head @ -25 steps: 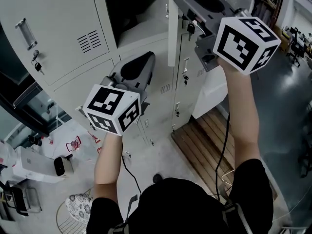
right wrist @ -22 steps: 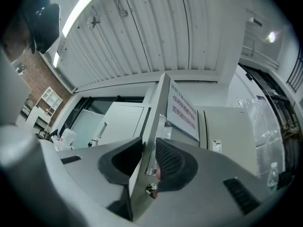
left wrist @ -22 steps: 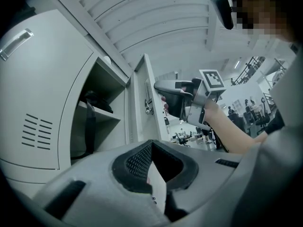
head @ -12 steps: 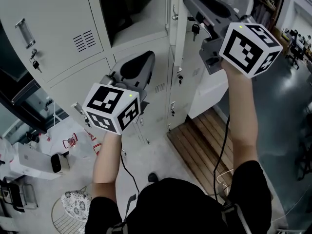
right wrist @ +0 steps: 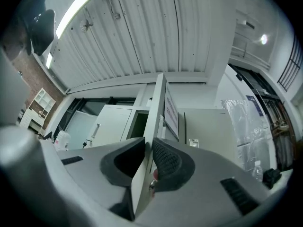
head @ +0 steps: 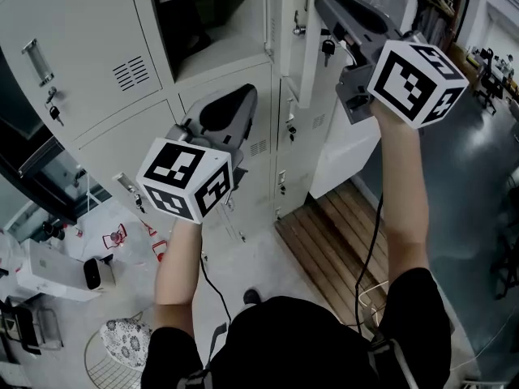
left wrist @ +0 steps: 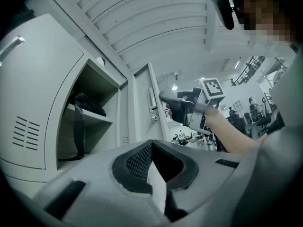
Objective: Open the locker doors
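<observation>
Cream lockers (head: pixel 122 136), brown wooden slats (head: pixel 340 233)

Pale grey steel throughout, in two tiers. Swung wide open to the far left: upper left locker door (head: pixel 89 63), with an upright bar handle, louvre vents and a key hanging from its lock. Opened partway and seen edge-on at far right: upper right locker door (head: pixel 300 71), with a small handle on its face. Shut below them: lower left locker door (head: pixel 105 148), lower middle locker door (head: pixel 251 181) and lower right locker door (head: pixel 296 148), vented, with keys in the locks.
</observation>
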`<action>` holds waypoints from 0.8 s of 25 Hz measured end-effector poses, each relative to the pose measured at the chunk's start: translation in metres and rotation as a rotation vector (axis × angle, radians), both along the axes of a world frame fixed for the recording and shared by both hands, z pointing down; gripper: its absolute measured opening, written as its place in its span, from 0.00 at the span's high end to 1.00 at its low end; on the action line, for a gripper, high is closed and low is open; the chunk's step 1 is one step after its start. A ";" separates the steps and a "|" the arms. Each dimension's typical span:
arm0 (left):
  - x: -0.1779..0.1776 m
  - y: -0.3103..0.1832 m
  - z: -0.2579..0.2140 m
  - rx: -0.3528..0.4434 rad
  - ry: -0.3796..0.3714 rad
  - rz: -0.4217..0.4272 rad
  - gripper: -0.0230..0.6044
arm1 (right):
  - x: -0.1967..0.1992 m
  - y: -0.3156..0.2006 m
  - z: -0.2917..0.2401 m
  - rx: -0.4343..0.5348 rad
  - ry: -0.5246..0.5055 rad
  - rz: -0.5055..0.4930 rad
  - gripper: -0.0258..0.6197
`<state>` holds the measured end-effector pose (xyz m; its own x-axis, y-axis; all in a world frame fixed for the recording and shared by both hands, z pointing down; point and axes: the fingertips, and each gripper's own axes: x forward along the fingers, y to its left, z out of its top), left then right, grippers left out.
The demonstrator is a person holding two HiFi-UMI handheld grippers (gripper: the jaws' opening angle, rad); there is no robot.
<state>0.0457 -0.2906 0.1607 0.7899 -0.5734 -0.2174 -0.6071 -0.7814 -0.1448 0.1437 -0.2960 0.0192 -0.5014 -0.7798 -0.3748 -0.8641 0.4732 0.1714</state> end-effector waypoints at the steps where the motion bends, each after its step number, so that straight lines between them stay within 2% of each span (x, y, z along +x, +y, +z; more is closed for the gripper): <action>1: 0.003 0.001 0.000 0.002 -0.001 0.002 0.94 | 0.004 0.000 0.000 -0.002 -0.001 0.003 0.87; 16: 0.031 0.012 -0.003 0.003 -0.012 0.015 0.94 | 0.071 -0.006 0.000 -0.040 -0.046 0.080 0.88; 20: 0.036 0.016 -0.004 0.014 -0.015 0.020 0.94 | 0.086 -0.011 0.000 -0.040 -0.026 0.118 0.89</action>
<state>0.0822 -0.2741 0.1563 0.8043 -0.5548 -0.2129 -0.5892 -0.7910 -0.1648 0.2296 -0.3067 0.0193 -0.3954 -0.8474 -0.3543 -0.9182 0.3738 0.1309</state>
